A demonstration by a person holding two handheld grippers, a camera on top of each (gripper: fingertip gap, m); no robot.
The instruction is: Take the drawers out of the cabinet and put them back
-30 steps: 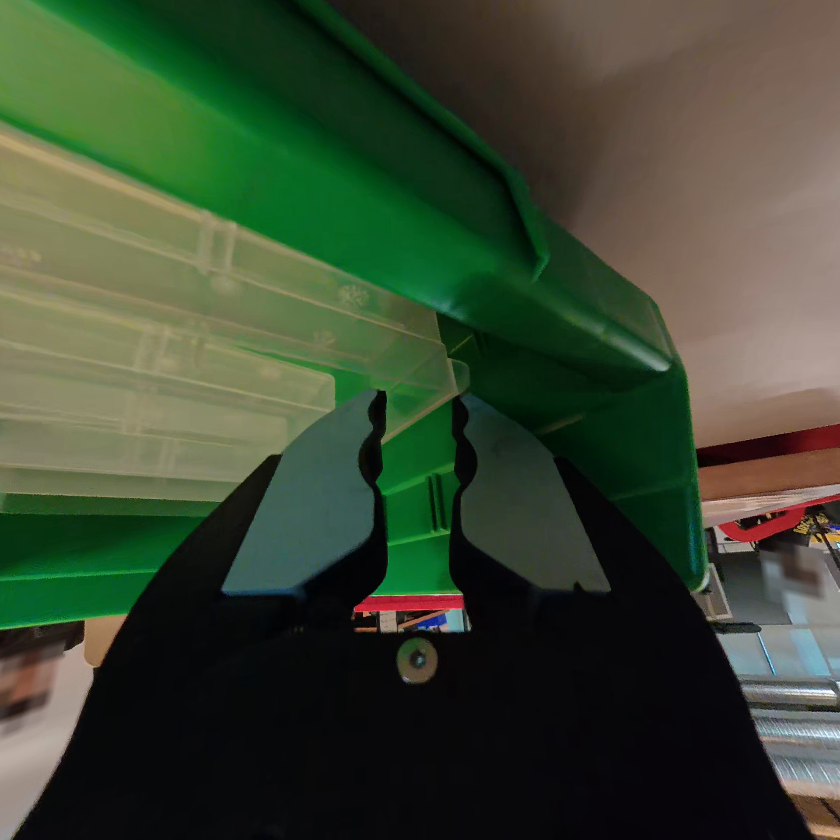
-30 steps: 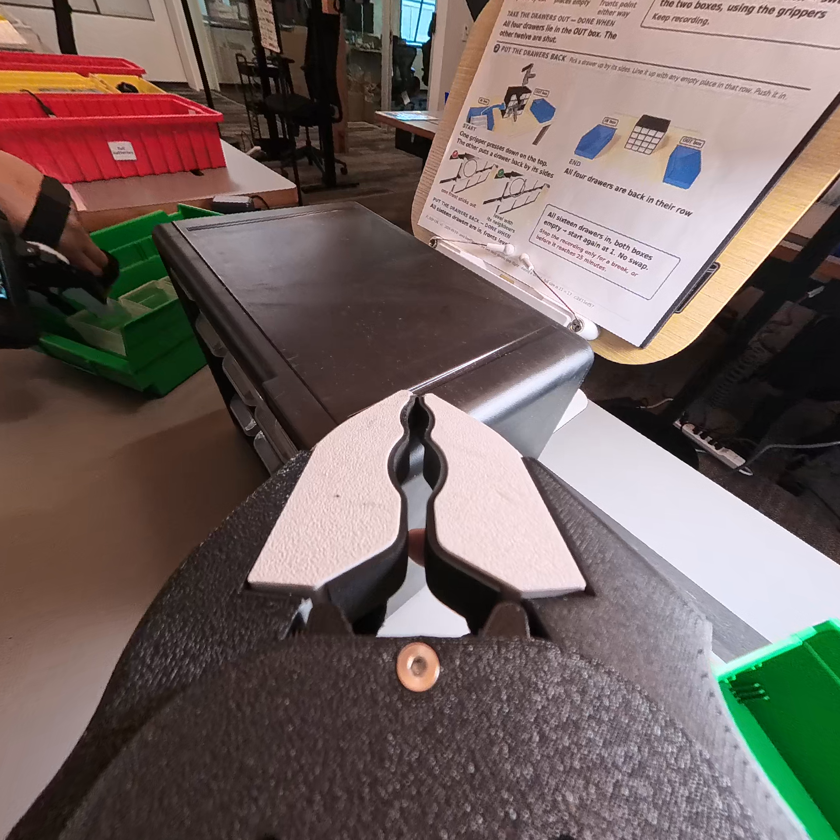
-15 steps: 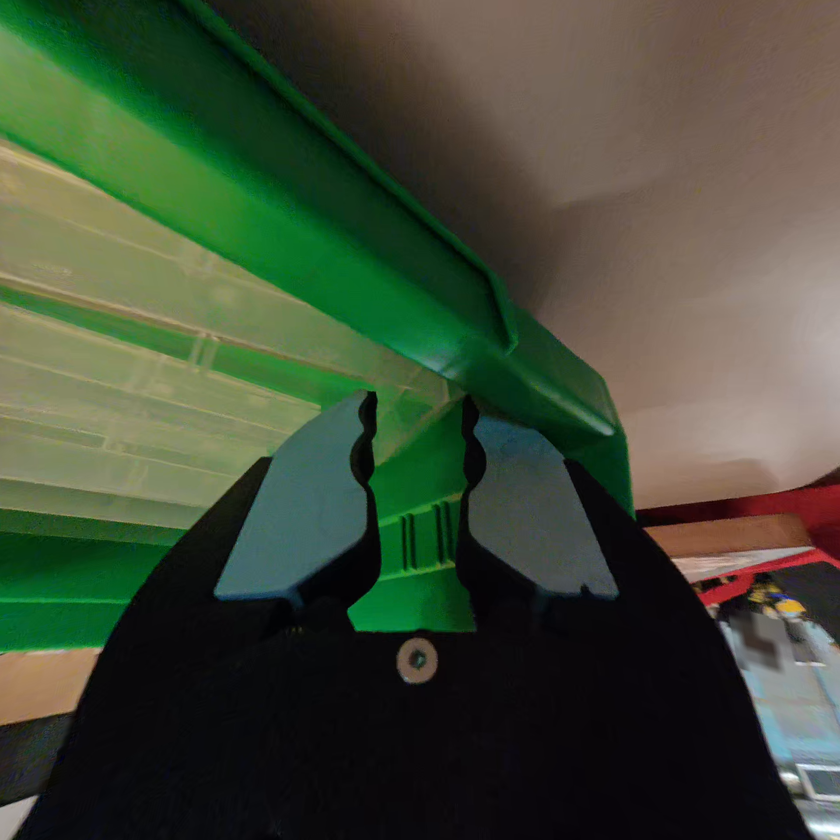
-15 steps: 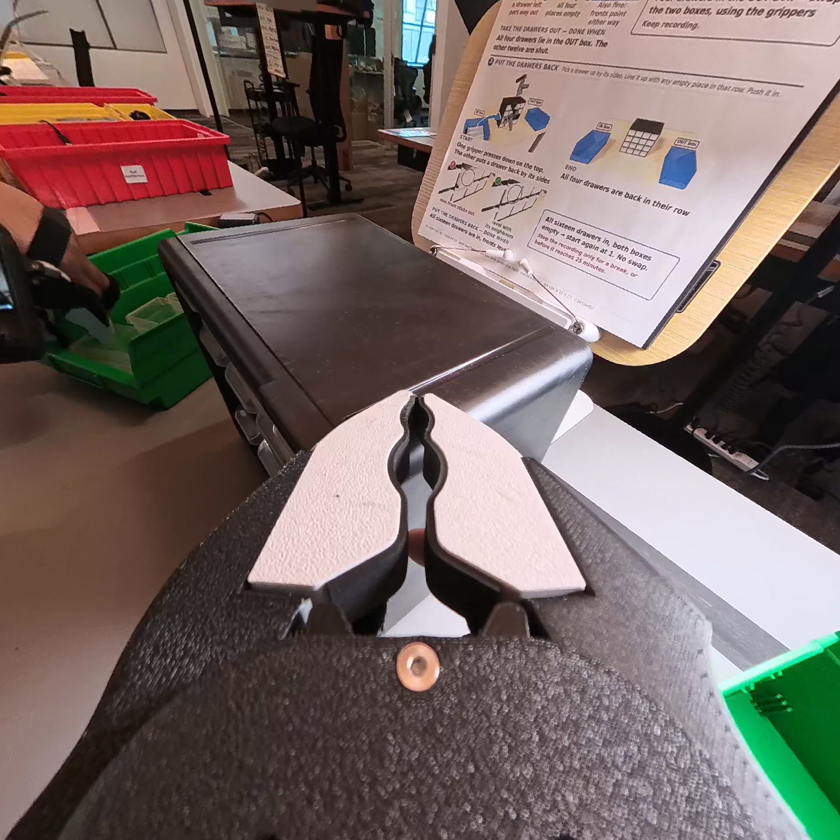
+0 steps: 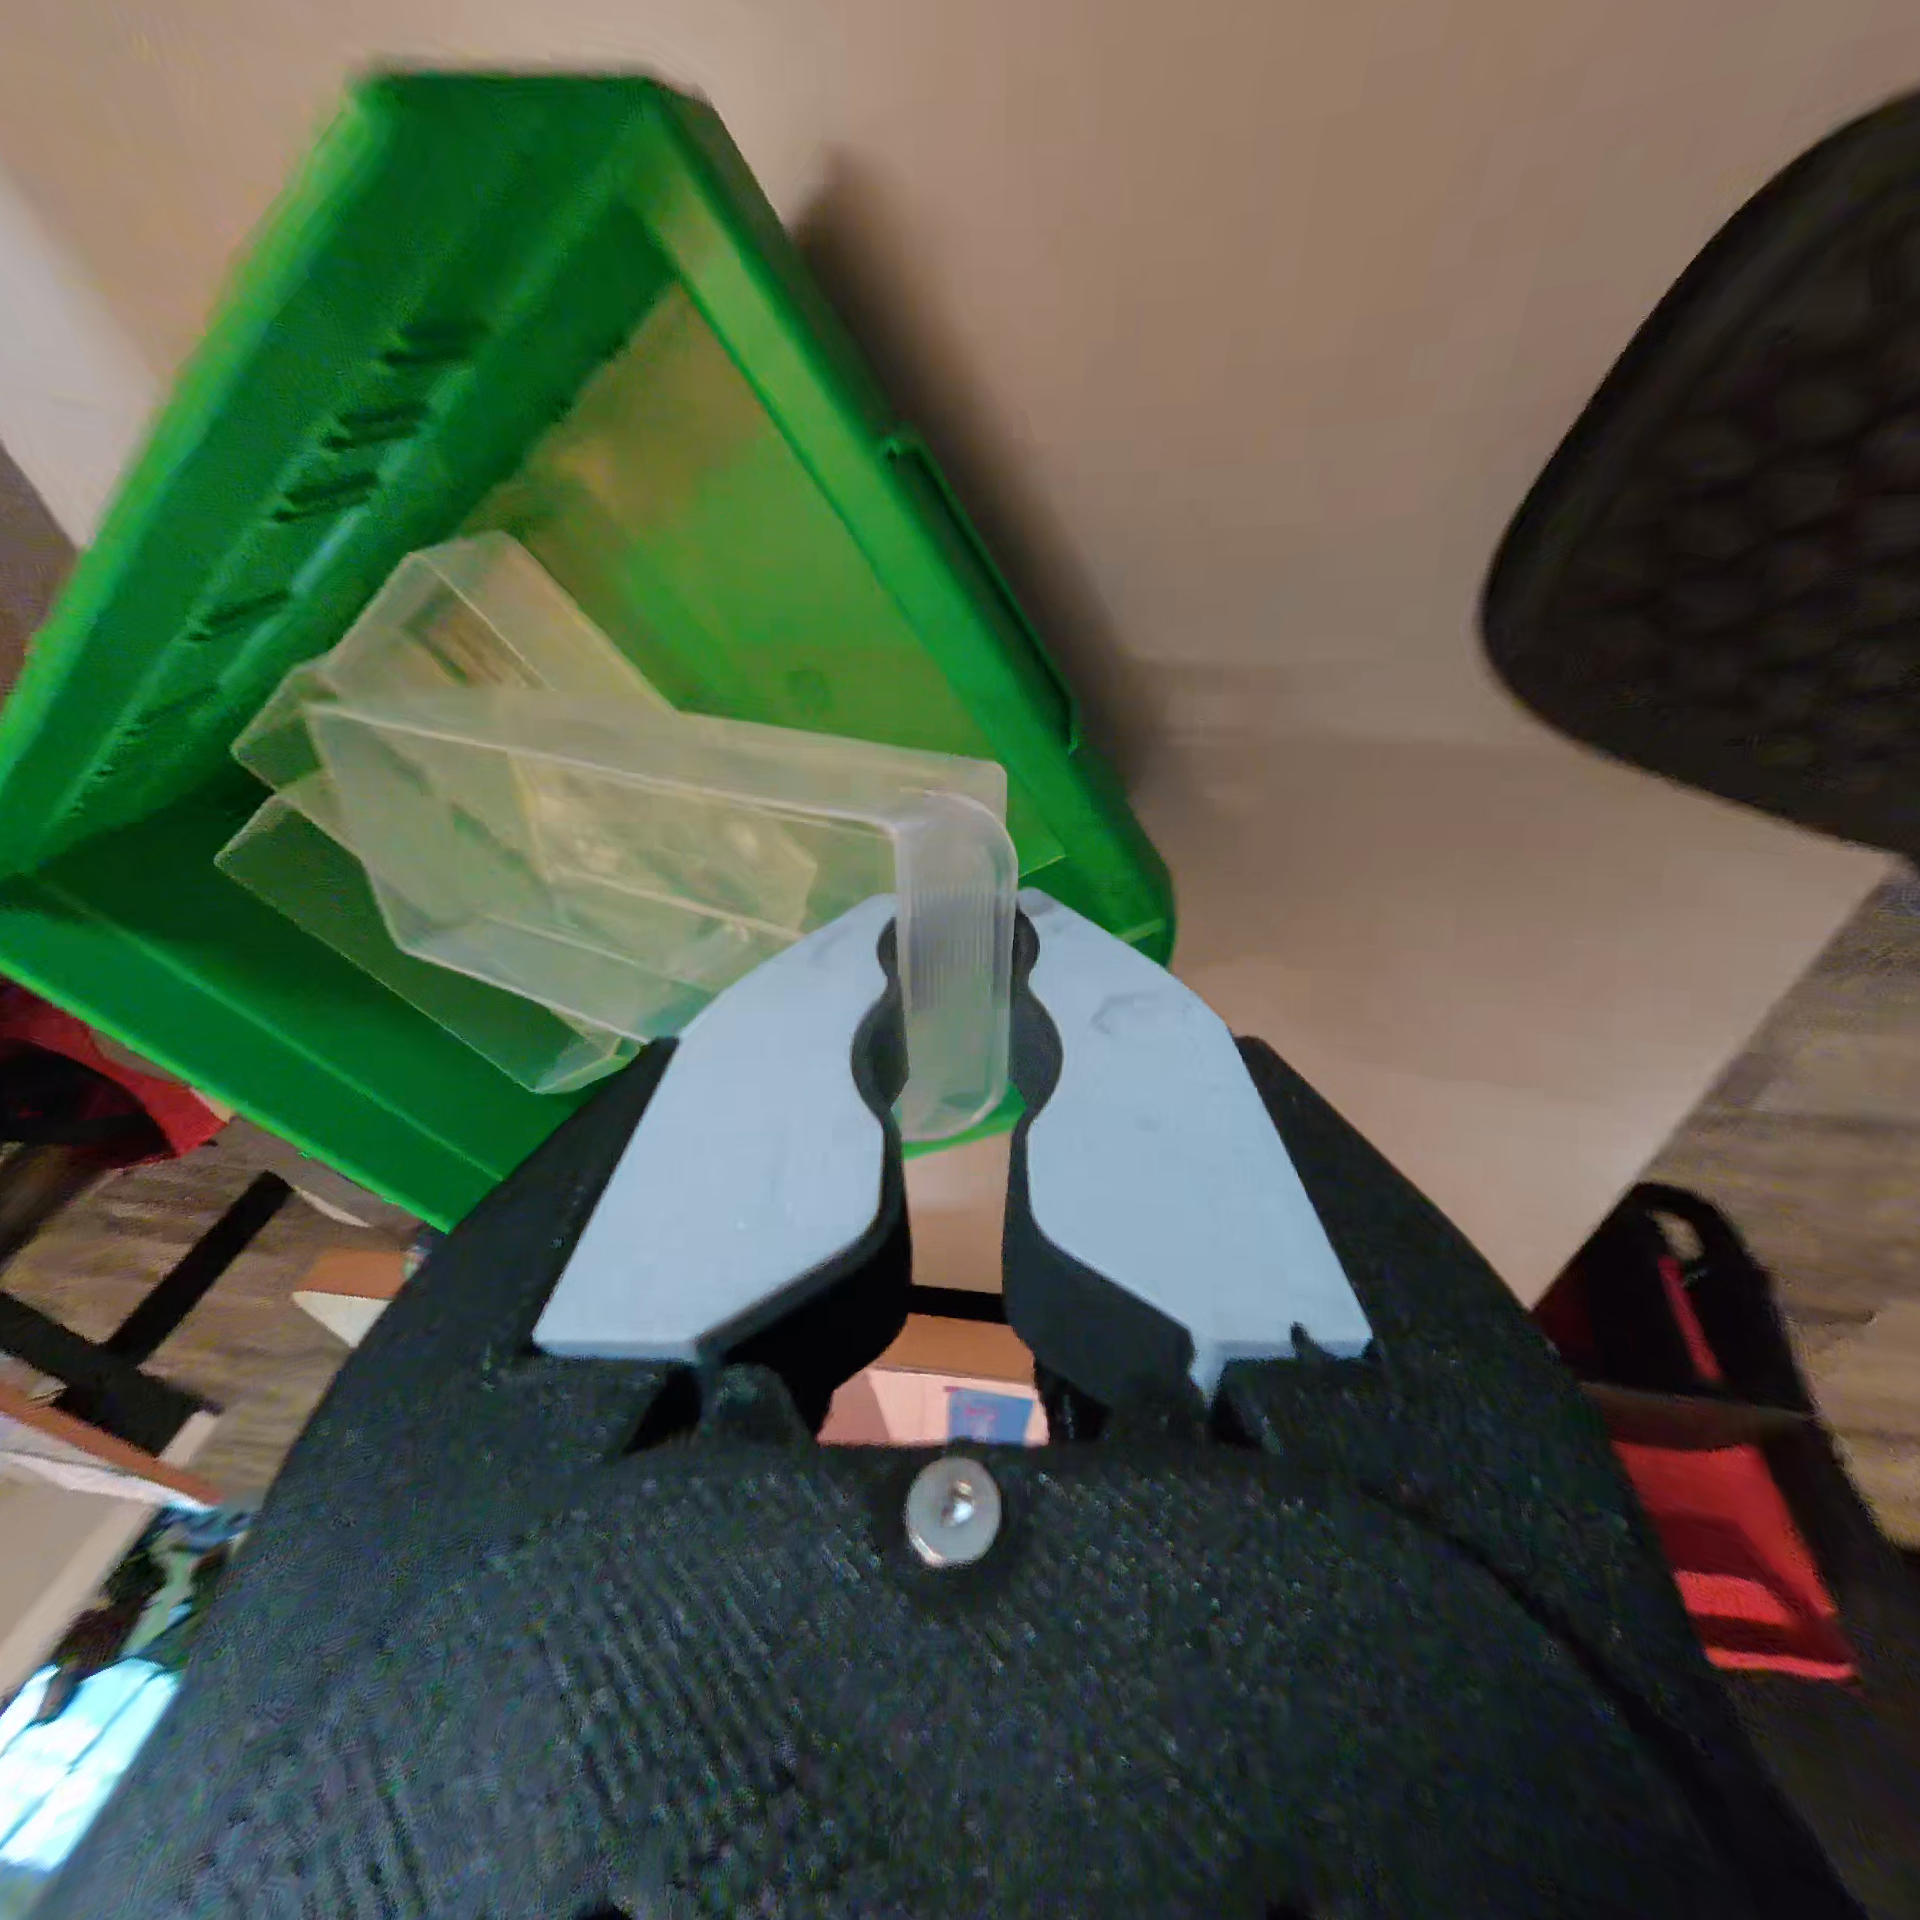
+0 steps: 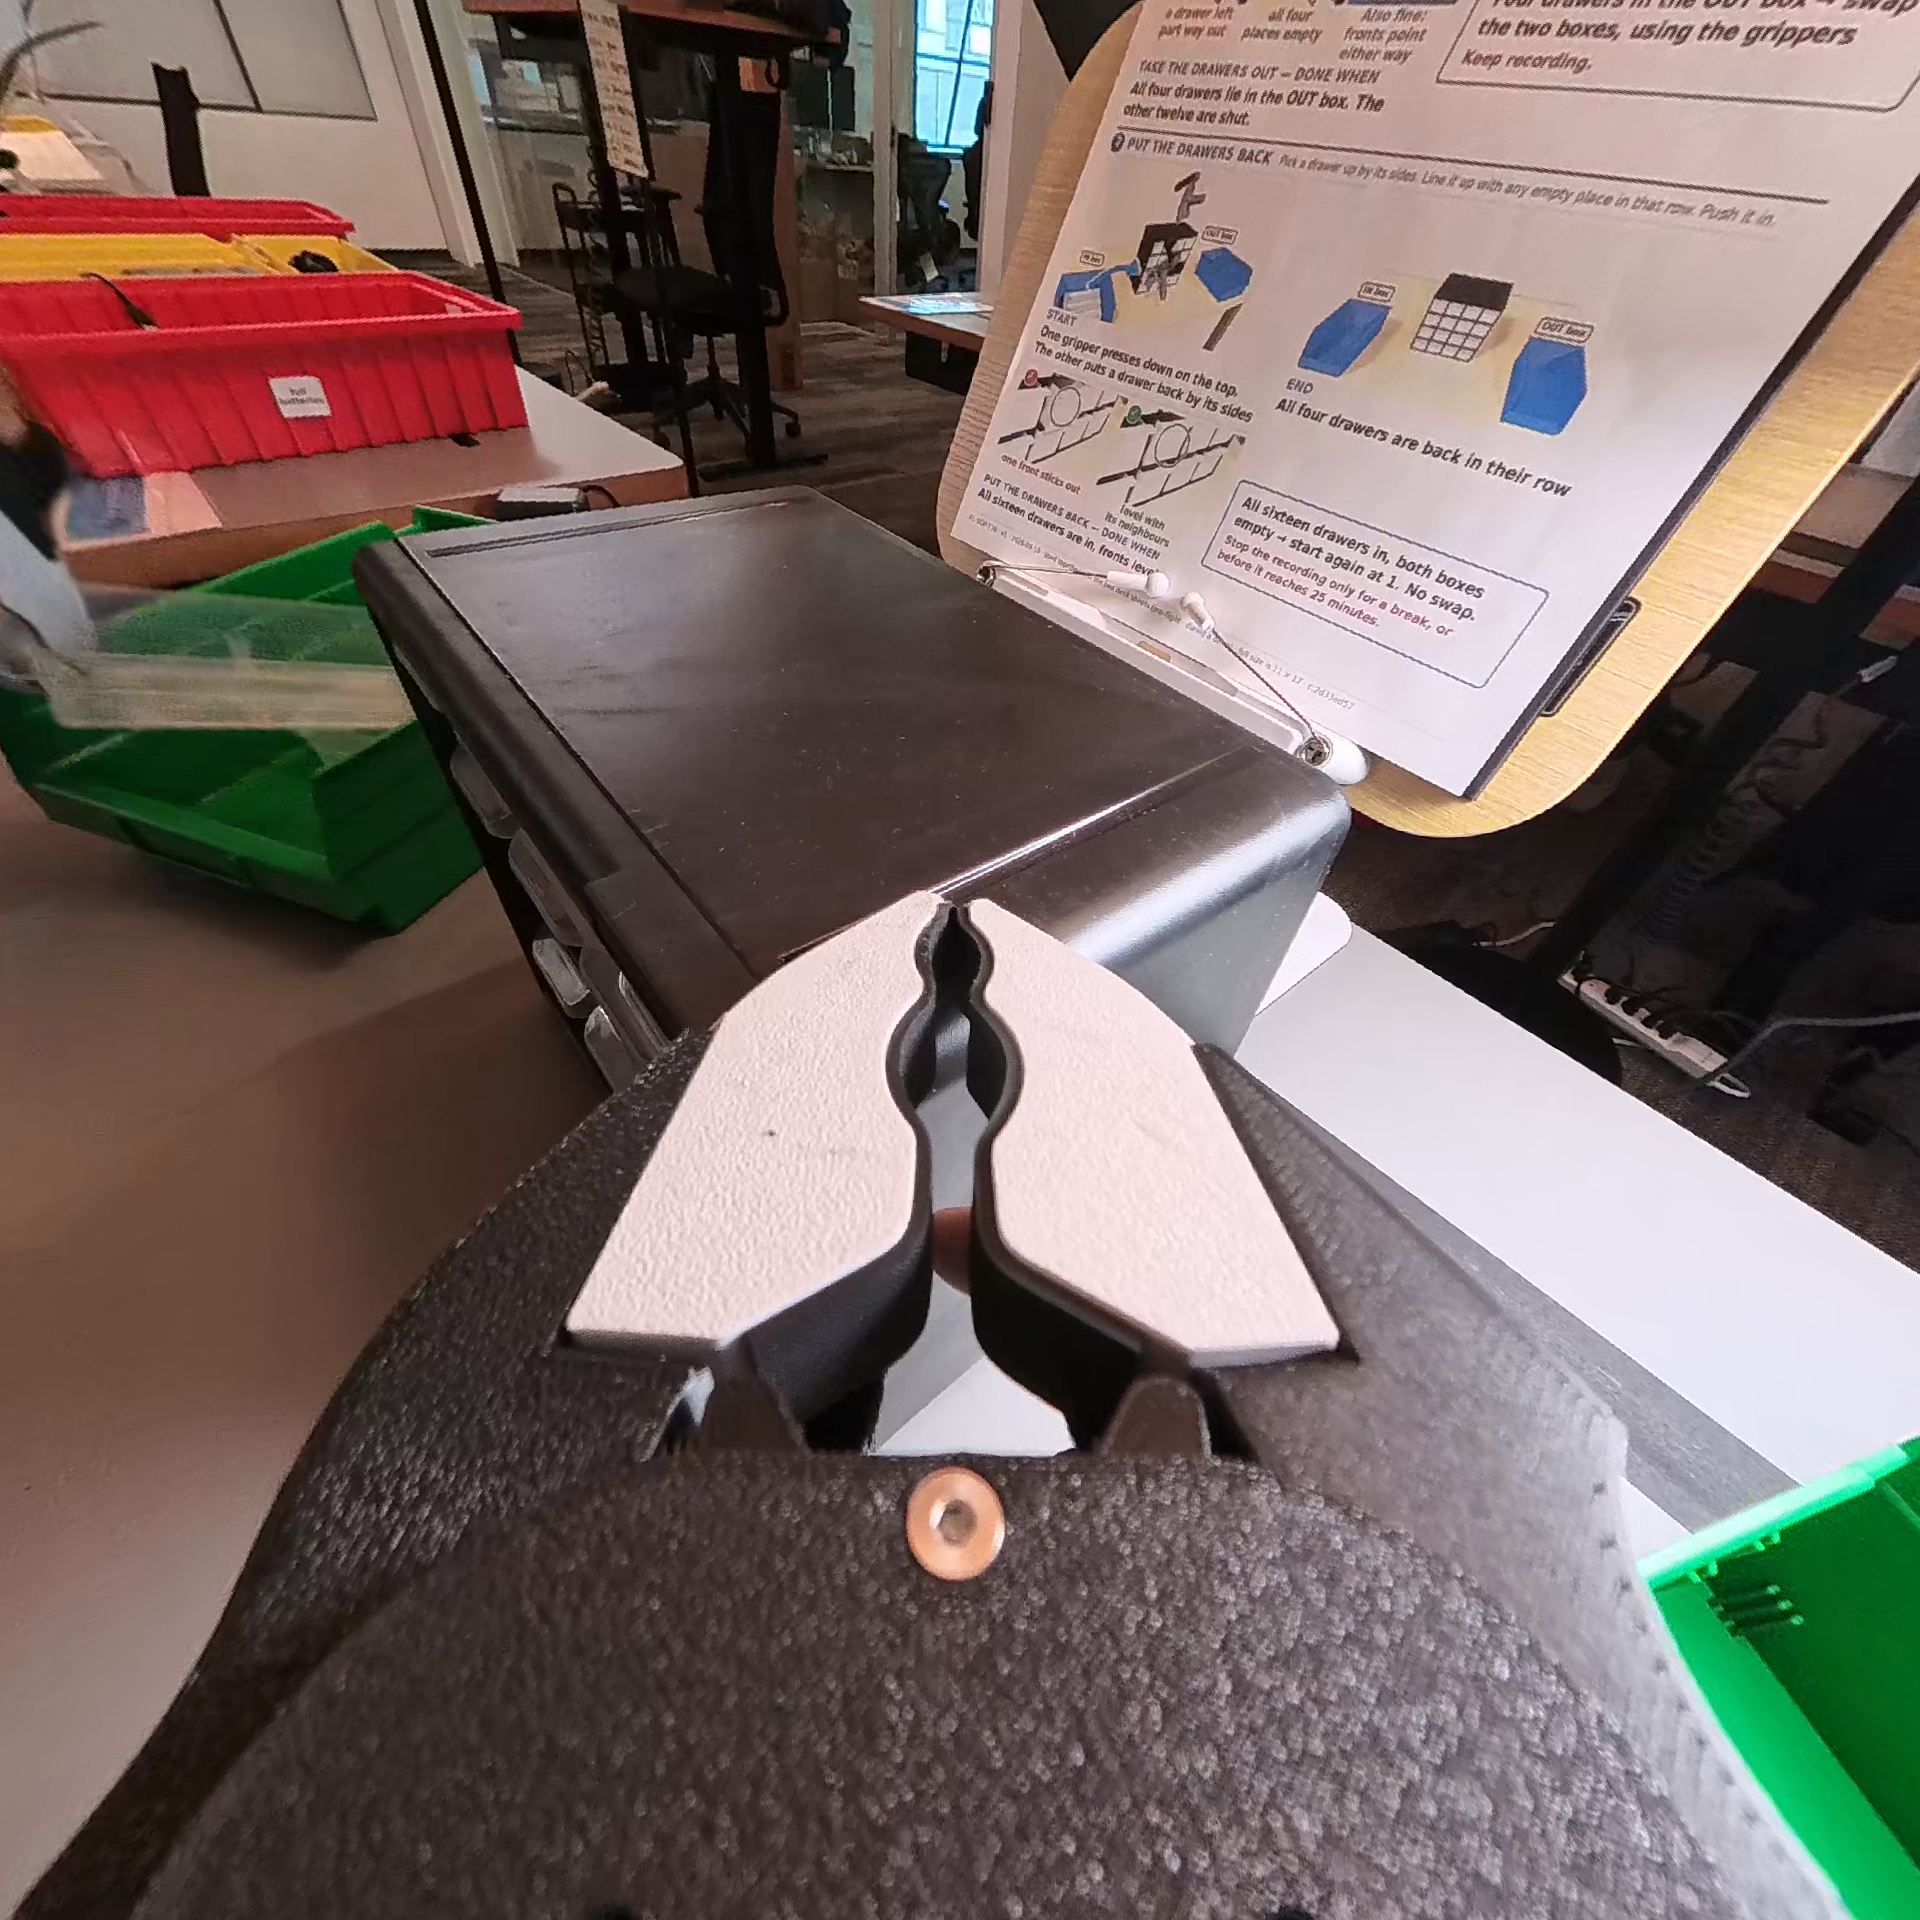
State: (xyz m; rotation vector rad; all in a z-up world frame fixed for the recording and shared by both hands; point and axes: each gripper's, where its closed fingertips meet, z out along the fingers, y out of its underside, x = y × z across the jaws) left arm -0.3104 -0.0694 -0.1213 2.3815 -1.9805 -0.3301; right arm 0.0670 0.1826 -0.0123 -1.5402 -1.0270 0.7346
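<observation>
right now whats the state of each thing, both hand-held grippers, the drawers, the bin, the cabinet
left hand-held gripper: shut on the clear drawer's front tab
clear drawer: lifted above the bin, held by one end
other clear drawers: lying in the bin
green bin: open, on the table
right hand-held gripper: shut, empty, over the cabinet top
black cabinet: upright

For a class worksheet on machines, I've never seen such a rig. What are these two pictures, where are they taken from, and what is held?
No robot here: a person holds one two-finger gripper in each hand, each with a camera looking along its jaws. In the left wrist view, the left gripper has its jaws shut on the handle of a clear plastic drawer, above a green bin with more clear drawers in it. In the right wrist view, the right gripper, jaws closed and empty, is over the black cabinet on a pale table.
</observation>
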